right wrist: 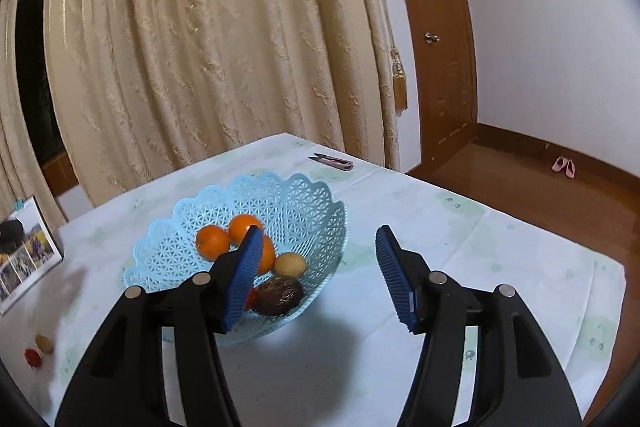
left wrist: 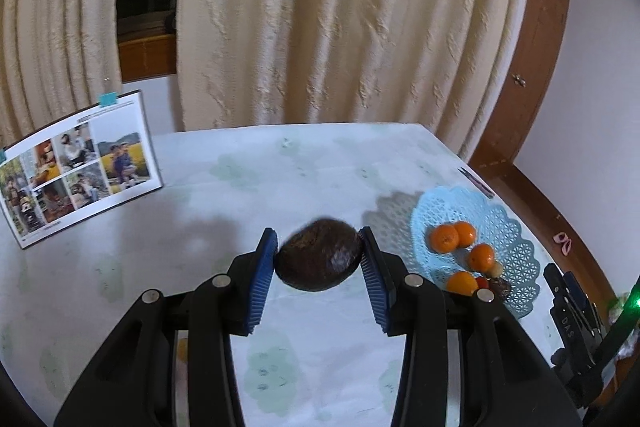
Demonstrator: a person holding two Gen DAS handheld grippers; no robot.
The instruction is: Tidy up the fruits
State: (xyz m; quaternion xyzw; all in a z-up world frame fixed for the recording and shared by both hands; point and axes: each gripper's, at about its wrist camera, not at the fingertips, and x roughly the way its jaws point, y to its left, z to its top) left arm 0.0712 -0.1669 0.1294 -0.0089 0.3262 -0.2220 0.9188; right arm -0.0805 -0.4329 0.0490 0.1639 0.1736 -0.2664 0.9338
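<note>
Left gripper clamps a dark avocado above bare table, basket well right near the table's edge. Right gripper spread, empty, over basket rim; open tabletop beyond.

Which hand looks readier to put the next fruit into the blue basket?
Probably the left: its gripper already clamps a dark fruit near the basket. The right gripper is open and empty.
</note>
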